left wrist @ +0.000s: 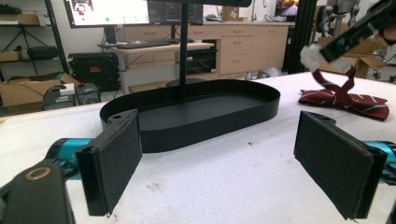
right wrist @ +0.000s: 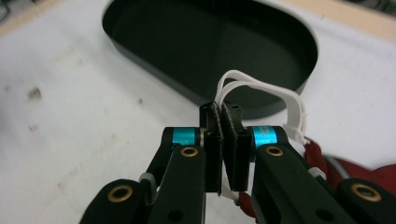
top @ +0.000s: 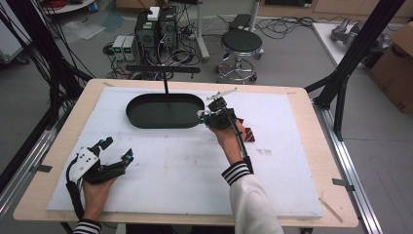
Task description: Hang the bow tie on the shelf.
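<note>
Right tongs (right wrist: 224,140) pinch the white loop (right wrist: 261,91) of the red cloth (left wrist: 355,100), mid-lift; next likely toward the tray (top: 146,119) at nine o'clock. Left tongs (left wrist: 219,163) rest spread.

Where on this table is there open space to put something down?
The white mat is bare between the left gripper and the person's right forearm, and along its right side past the red cloth. The black tray itself holds nothing. It is crowded where the right gripper pinches a white strap beside the tray's right end.

Lab (computers (top: 156,29), cables (top: 287,24))
</note>
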Demonstrator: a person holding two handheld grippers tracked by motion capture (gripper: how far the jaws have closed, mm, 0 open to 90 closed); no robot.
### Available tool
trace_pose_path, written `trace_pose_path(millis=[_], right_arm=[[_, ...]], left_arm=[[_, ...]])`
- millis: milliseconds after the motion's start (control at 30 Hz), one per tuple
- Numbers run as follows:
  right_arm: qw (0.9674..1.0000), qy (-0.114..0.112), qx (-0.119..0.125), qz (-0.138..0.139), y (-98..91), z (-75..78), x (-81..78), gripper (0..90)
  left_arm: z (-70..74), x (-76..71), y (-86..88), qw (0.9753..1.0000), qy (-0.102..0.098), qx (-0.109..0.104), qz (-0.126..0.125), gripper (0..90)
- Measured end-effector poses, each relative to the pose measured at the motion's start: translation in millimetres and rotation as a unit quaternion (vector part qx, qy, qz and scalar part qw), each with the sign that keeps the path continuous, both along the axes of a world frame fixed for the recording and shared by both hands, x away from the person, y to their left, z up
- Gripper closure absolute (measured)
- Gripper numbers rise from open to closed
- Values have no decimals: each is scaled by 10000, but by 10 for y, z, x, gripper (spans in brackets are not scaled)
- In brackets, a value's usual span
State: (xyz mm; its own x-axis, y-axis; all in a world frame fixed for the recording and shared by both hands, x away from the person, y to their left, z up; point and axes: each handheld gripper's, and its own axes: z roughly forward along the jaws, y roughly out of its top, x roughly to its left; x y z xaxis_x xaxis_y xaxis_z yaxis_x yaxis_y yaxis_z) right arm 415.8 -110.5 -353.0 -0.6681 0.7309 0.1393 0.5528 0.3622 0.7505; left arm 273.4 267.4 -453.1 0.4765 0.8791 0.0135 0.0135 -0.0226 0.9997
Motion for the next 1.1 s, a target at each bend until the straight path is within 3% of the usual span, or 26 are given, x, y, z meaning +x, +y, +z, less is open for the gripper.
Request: trace_pose_path(millis=[100, 200, 400, 700, 867, 1100], right_arm=[[9992, -217, 330, -27, -58, 83, -30, 876], [9980, -430, 466, -71, -105, 163, -59, 876], [9947, -635, 801, -90, -160, 320, -88, 876], [9889, -1117, 955, -208, -140, 578, -103, 876], [9858, -1299, 1031, -263, -111, 701, -104, 876], [9839, -1440, 1009, -312, -50, 778, -82, 876]], left_arm=[[0, 0, -2, 10000, -3, -8, -2, 154], [0, 0, 1, 10000, 2, 4, 1, 154], [0, 1, -2, 10000, -3, -10, -3, 154], [0, 0, 0, 10000, -2, -3, -3, 154], [0, 0, 0, 10000, -2, -10, -7, 154], [0, 0, 0, 10000, -1, -14, -9, 154]])
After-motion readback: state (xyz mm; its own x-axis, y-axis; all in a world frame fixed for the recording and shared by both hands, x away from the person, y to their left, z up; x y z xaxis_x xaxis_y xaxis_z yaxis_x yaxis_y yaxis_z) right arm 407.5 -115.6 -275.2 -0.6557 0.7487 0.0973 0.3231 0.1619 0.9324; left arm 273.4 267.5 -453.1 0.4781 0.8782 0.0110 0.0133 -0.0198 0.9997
